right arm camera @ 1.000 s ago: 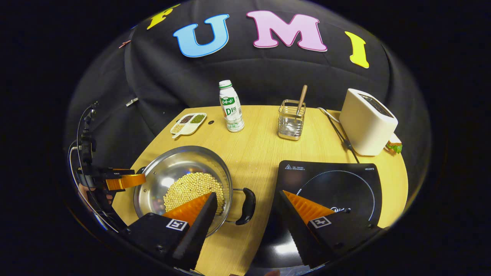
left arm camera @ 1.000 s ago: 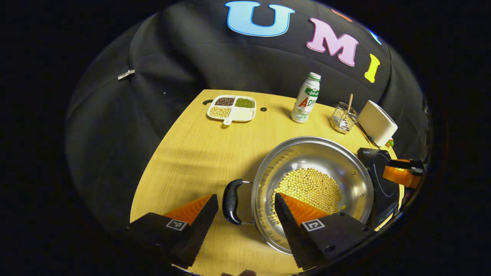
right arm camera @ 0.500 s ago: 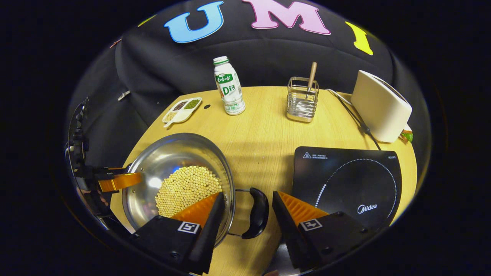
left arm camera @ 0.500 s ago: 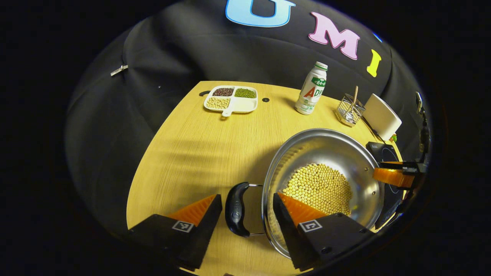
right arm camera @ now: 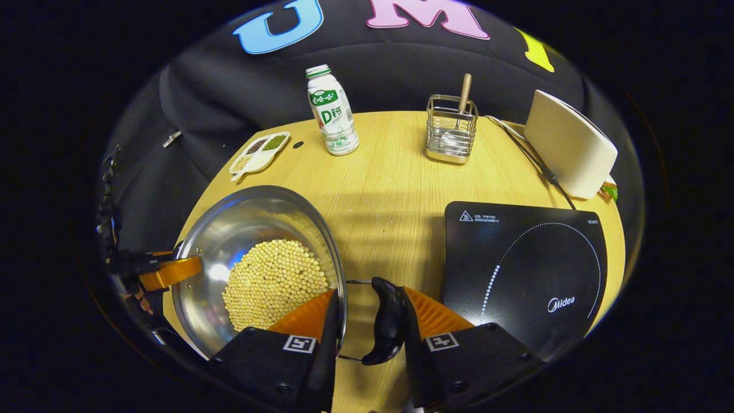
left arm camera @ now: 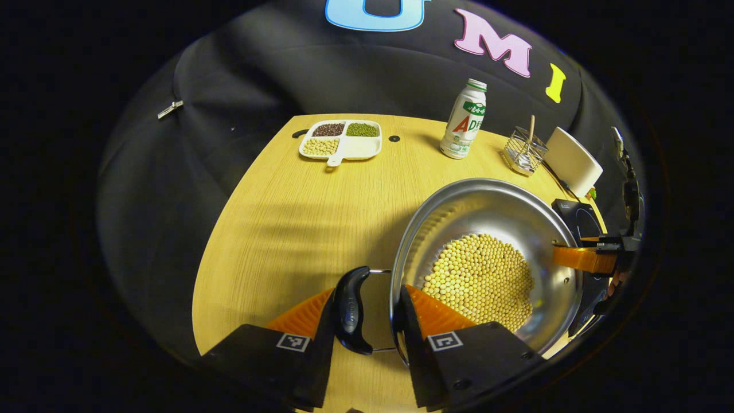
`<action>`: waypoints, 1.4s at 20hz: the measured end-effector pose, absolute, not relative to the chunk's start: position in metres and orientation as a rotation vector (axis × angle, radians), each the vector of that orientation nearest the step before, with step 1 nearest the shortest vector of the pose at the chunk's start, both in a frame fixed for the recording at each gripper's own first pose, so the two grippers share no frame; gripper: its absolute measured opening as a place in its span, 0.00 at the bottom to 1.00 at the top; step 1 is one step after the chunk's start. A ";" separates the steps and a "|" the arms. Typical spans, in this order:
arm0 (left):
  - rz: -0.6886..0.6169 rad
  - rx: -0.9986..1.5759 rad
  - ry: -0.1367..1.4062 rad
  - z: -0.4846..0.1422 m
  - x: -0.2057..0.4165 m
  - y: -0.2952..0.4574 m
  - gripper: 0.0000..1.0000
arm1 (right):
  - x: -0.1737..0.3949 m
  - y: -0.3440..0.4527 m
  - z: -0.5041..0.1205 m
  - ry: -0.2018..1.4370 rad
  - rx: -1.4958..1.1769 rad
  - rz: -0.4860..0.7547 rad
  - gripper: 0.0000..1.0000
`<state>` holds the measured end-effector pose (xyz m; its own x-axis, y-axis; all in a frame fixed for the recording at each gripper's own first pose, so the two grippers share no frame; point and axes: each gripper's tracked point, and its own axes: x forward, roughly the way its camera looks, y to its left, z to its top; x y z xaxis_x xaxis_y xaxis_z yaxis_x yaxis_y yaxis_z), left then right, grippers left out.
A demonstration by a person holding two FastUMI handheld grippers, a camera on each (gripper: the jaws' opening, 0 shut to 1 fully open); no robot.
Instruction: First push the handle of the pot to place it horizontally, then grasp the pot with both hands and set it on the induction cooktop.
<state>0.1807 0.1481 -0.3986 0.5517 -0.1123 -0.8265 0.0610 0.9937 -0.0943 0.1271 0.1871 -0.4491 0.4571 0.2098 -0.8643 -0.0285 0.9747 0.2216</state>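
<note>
Left tool [left arm camera: 367,312] narrowed around pot's black side handle [left arm camera: 348,310], one finger outside it, other against pot rim; full pinch can't be told. Right tool [right arm camera: 367,318] same at opposite handle [right arm camera: 385,321], outer finger touching it. Pot [right arm camera: 252,229] w/ soybeans [right arm camera: 272,284] sits on bench [right arm camera: 390,189] toward left edge, apart from induction cooktop [right arm camera: 527,269] at right edge. Bottle [right arm camera: 331,112], wire holder [right arm camera: 450,129], toaster [right arm camera: 567,146] along far edge.
</note>
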 end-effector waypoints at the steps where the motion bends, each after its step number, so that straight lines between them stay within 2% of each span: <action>1: -0.102 -0.061 0.987 -0.397 0.179 0.146 0.57 | 0.124 0.185 -0.445 1.094 0.164 0.157 0.54; 10: -0.127 -0.028 0.930 -0.331 0.170 0.119 0.54 | 0.117 0.151 -0.386 1.063 0.206 0.145 0.54; 15: -0.166 -0.028 0.945 -0.310 0.167 0.061 0.54 | 0.106 0.092 -0.364 1.059 0.207 0.097 0.54; 16: -0.176 -0.030 0.943 -0.306 0.168 0.047 0.54 | 0.103 0.078 -0.360 1.055 0.206 0.086 0.49; 17: -0.187 -0.033 0.939 -0.304 0.168 0.033 0.52 | 0.101 0.064 -0.357 1.047 0.206 0.076 0.54; 18: -0.196 -0.035 0.933 -0.301 0.169 0.020 0.54 | 0.099 0.050 -0.354 1.043 0.210 0.066 0.54; 19: -0.206 -0.037 0.930 -0.299 0.169 0.006 0.52 | 0.098 0.036 -0.352 1.037 0.212 0.058 0.49; 20: -0.215 -0.037 0.924 -0.295 0.170 -0.007 0.52 | 0.097 0.023 -0.350 1.030 0.212 0.050 0.54; 21: -0.223 -0.035 0.919 -0.293 0.171 -0.020 0.54 | 0.096 0.010 -0.347 1.023 0.212 0.044 0.54; 22: -0.230 -0.035 0.912 -0.290 0.172 -0.032 0.52 | 0.096 -0.003 -0.346 1.015 0.211 0.037 0.54; 25: -0.251 -0.031 0.909 -0.288 0.175 -0.069 0.54 | 0.093 -0.038 -0.346 1.015 0.211 0.024 0.54; 26: -0.257 -0.032 0.912 -0.289 0.177 -0.081 0.54 | 0.093 -0.051 -0.348 1.016 0.211 0.020 0.49; 27: -0.261 -0.033 0.911 -0.289 0.177 -0.093 0.54 | 0.093 -0.063 -0.351 1.015 0.213 0.013 0.54; 28: -0.266 -0.034 0.911 -0.290 0.180 -0.104 0.54 | 0.092 -0.074 -0.353 1.016 0.214 0.006 0.54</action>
